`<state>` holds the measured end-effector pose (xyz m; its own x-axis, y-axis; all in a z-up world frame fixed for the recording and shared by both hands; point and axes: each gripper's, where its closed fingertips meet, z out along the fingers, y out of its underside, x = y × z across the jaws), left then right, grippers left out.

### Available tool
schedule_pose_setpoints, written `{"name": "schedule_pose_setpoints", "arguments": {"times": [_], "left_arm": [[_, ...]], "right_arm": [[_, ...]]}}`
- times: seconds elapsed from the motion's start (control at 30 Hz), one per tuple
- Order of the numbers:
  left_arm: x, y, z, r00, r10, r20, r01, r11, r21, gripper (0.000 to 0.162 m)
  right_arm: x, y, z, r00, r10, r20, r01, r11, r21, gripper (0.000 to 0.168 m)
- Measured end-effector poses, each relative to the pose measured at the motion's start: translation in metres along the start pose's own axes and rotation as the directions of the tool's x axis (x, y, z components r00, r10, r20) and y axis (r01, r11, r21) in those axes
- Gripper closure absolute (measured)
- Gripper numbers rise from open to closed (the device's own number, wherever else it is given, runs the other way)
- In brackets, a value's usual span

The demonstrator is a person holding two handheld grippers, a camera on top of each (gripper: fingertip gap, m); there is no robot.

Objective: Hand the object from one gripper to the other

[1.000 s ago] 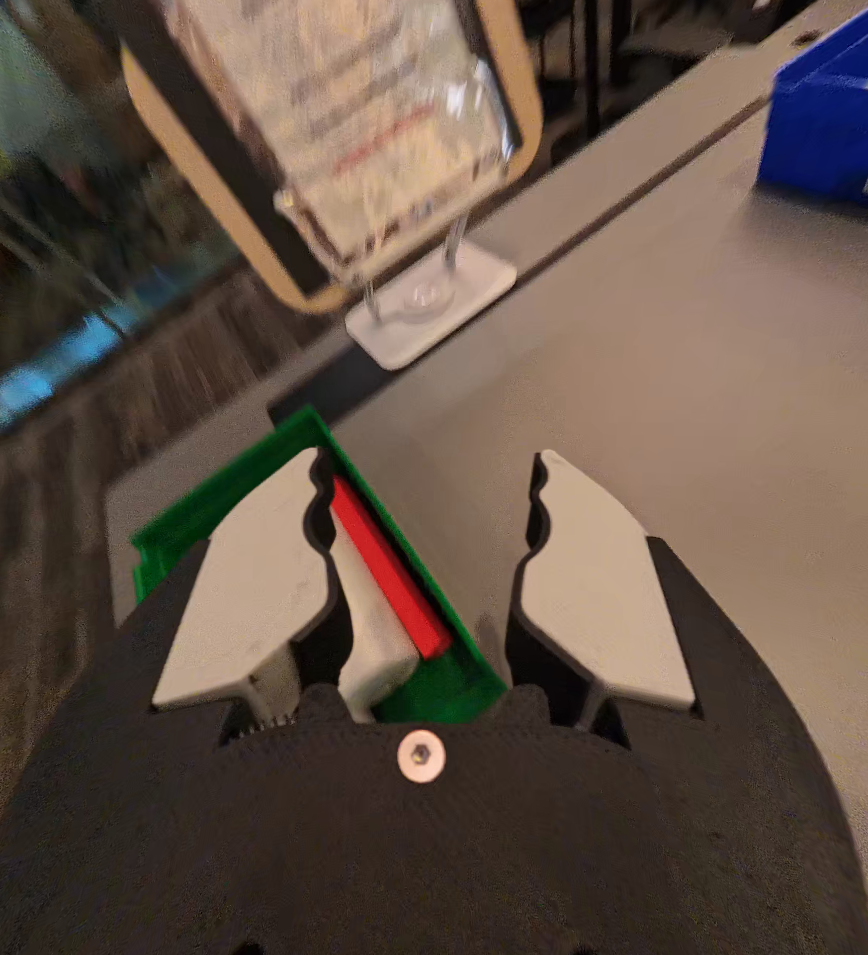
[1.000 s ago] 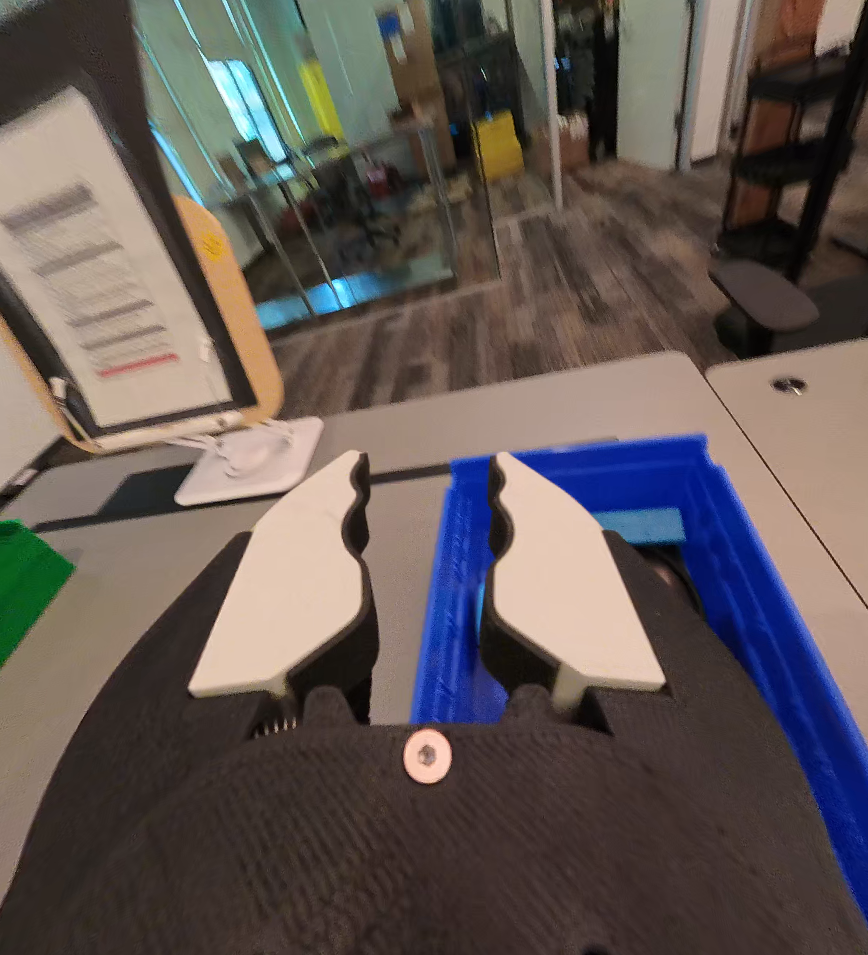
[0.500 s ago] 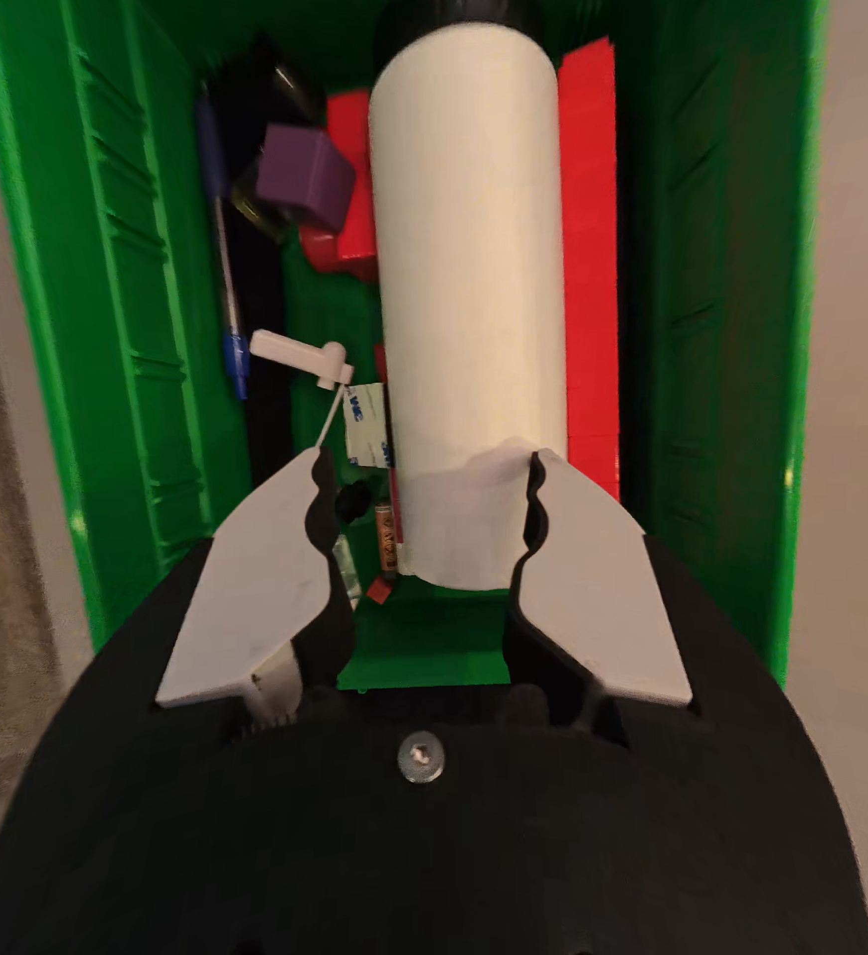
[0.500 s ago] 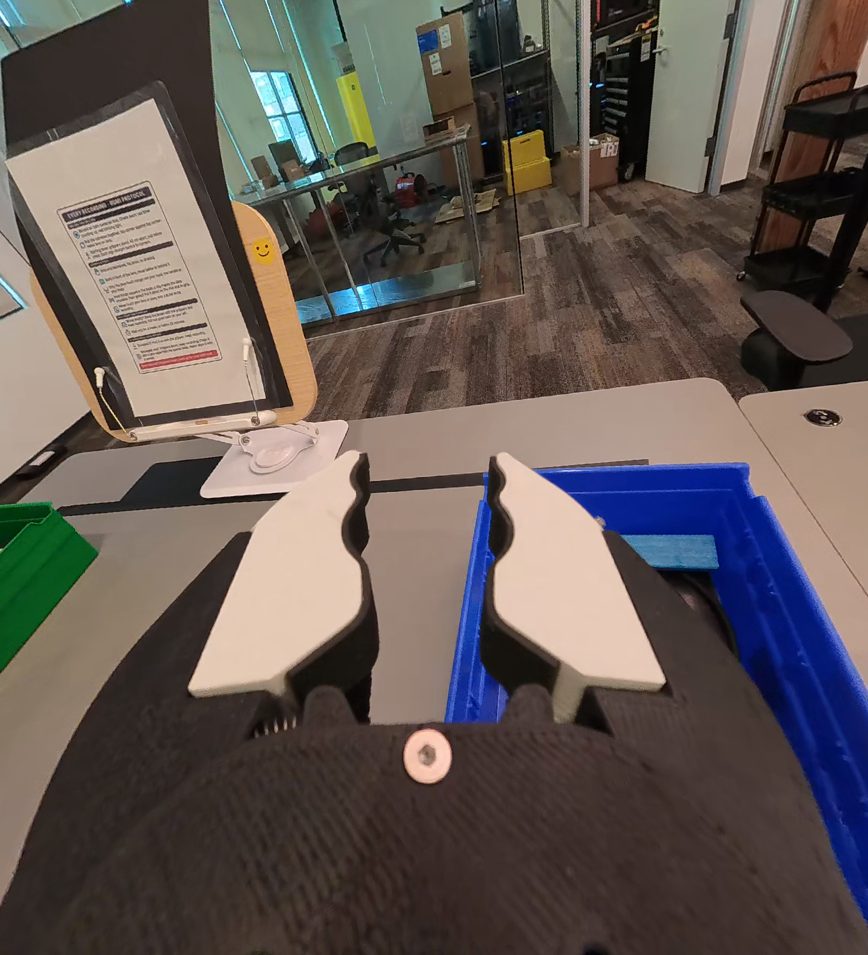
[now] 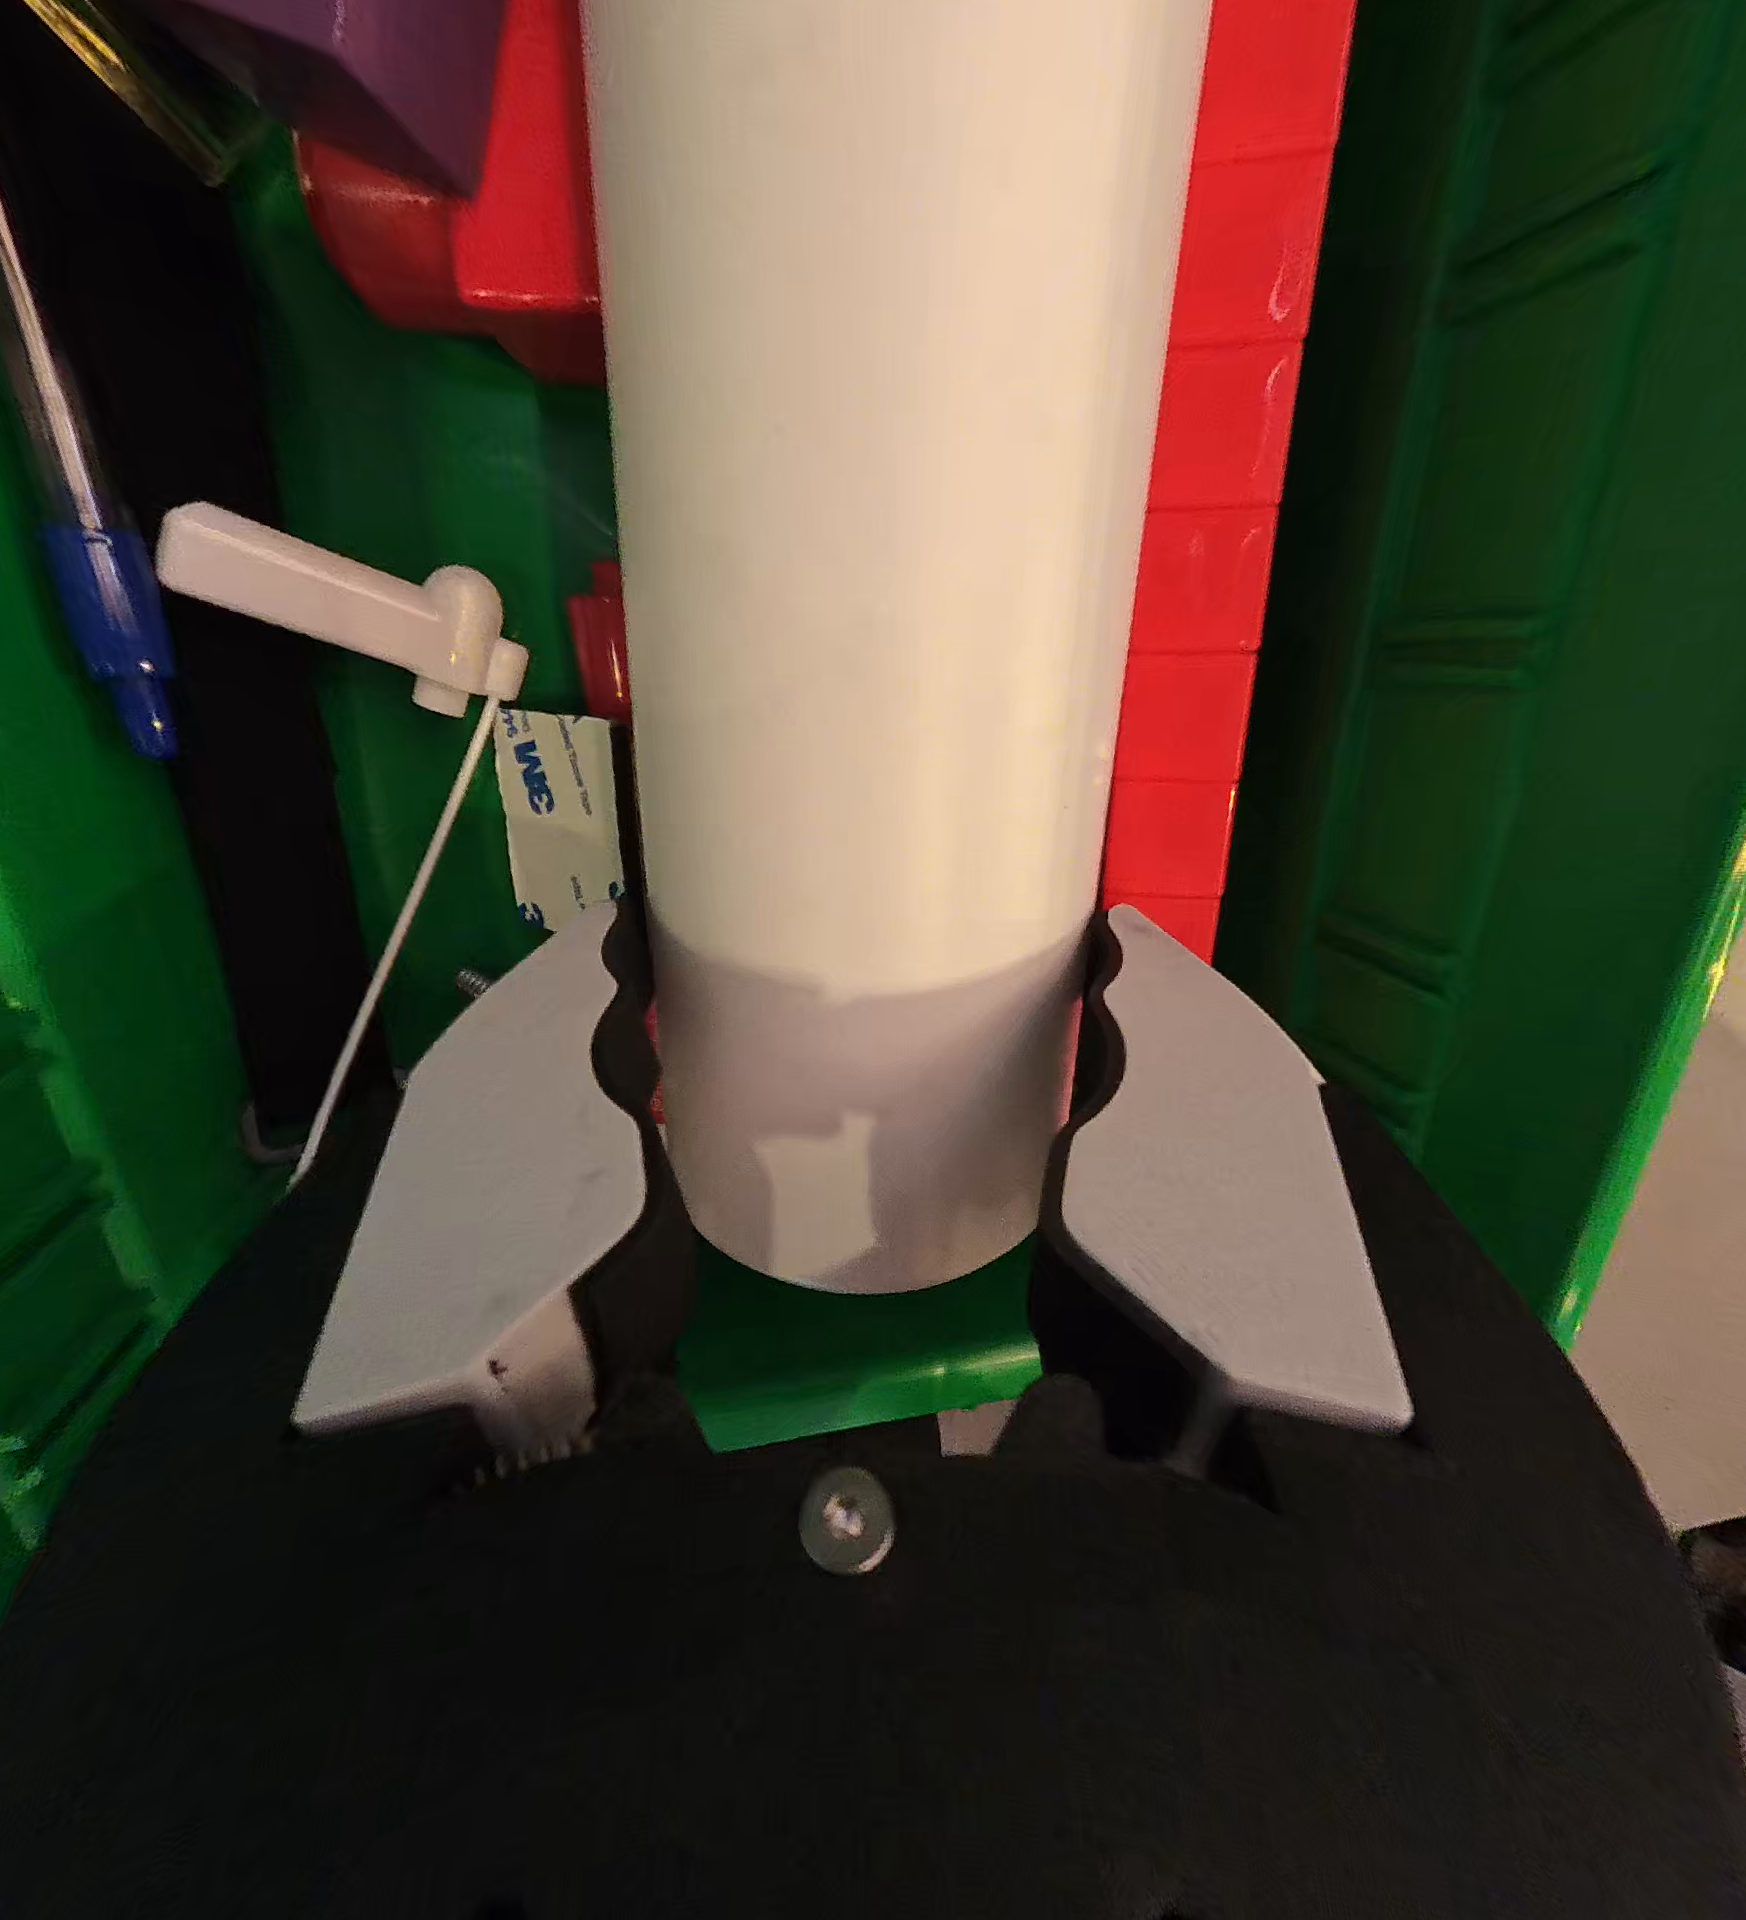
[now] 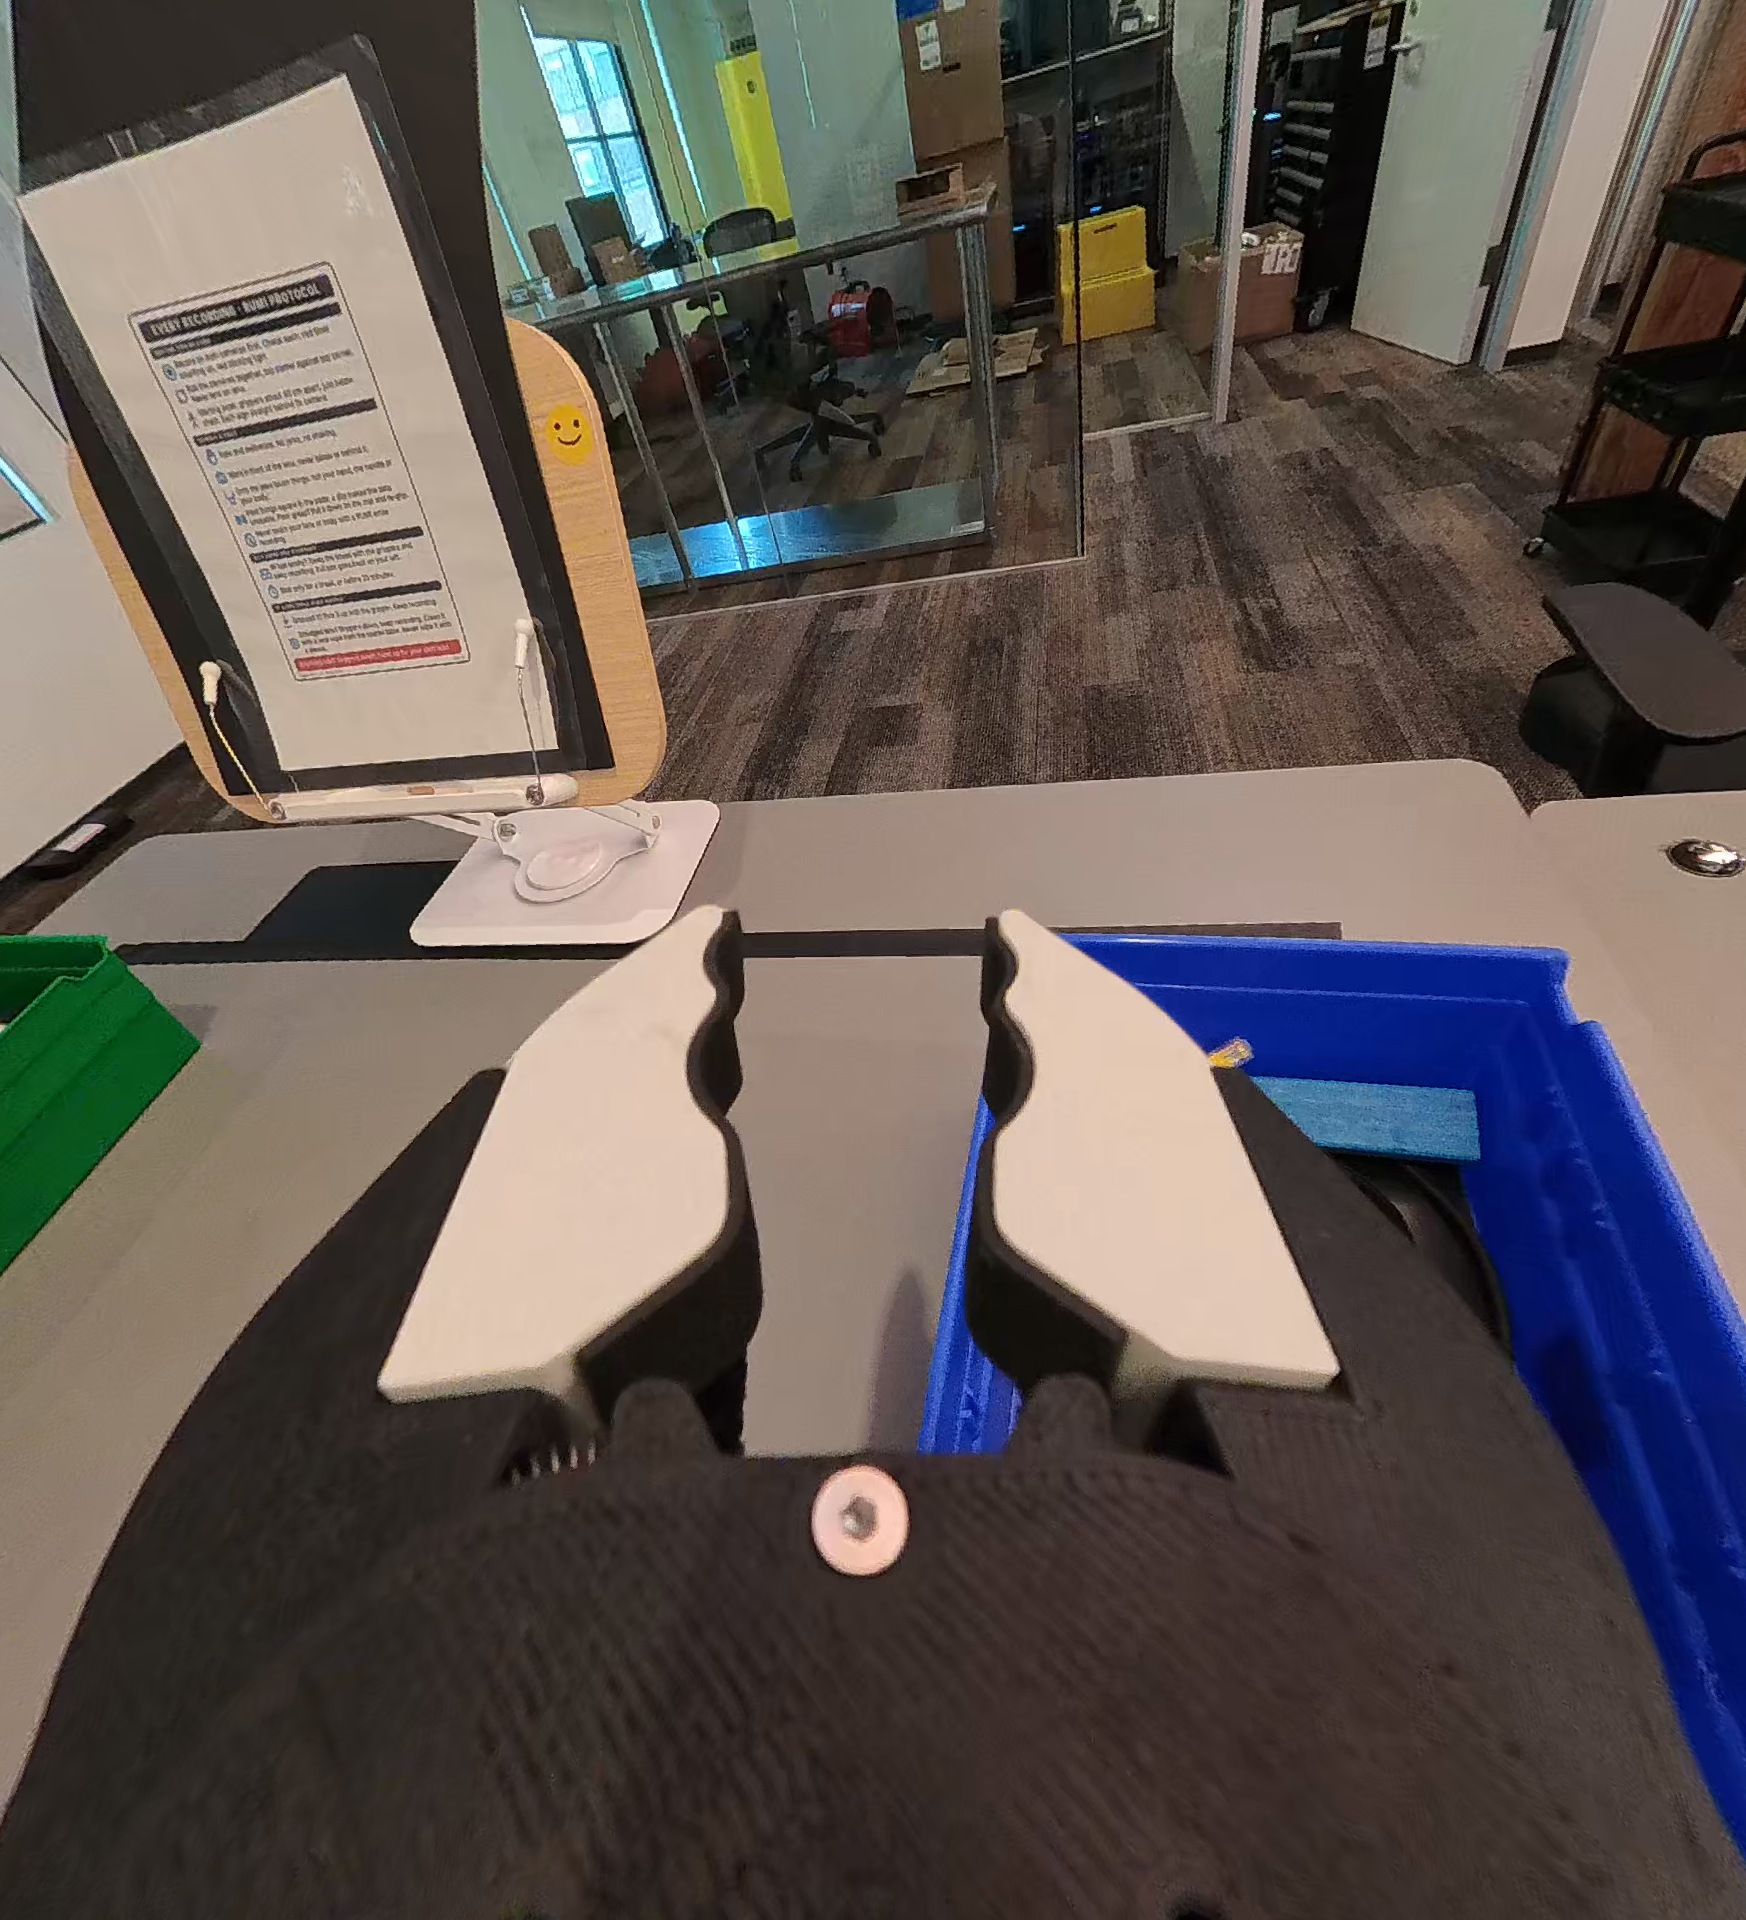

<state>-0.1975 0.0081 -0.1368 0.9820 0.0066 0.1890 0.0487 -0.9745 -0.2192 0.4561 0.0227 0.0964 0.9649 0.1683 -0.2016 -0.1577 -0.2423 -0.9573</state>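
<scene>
A white cylinder (image 5: pixel 879 520) lies lengthwise in the green bin (image 5: pixel 1523 727). My left gripper (image 5: pixel 858 925) is down in the bin, open, with its jaws on either side of the cylinder's near end, close against its sides. My right gripper (image 6: pixel 861 925) is open and empty, held above the grey table (image 6: pixel 848 1195) at the left wall of the blue bin (image 6: pixel 1627 1299). The green bin's corner also shows at the left of the right wrist view (image 6: pixel 27 1091).
The green bin also holds a long red block (image 5: pixel 1222 520), a purple block (image 5: pixel 381 73), a blue pen (image 5: pixel 110 613) and a white plastic tag (image 5: pixel 329 603). A blue flat piece (image 6: pixel 1368 1117) lies in the blue bin. A document stand (image 6: pixel 329 499) stands at the table's far edge. The left gripper's tips are roughly 70 cm from the right gripper's.
My left gripper has swung down into the green bin and moved forward until its jaws straddle the white cylinder's end. My right gripper has barely shifted.
</scene>
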Motion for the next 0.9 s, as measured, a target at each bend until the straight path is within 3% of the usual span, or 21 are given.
{"name": "schedule_pose_setpoints", "arguments": {"times": [0.2,0.7,0.9], "left_arm": [[0.005,-0.005,-0.008,0.999,-0.034,-0.037,0.036,0.999,0.03,0.083],[0.022,-0.003,-0.08,0.998,0.008,-0.057,0.007,0.965,0.262,0.084],[0.022,0.008,-0.079,0.999,0.016,-0.029,-0.009,0.976,0.217,0.084]], "right_arm": [[-0.001,0.003,0.003,1.0,-0.018,0.0,0.018,1.0,-0.019,0.124],[-0.007,0.006,0.009,0.999,-0.034,0.019,0.034,0.999,-0.036,0.124],[-0.011,0.008,0.012,0.999,-0.046,0.027,0.048,0.998,-0.049,0.124]]}}
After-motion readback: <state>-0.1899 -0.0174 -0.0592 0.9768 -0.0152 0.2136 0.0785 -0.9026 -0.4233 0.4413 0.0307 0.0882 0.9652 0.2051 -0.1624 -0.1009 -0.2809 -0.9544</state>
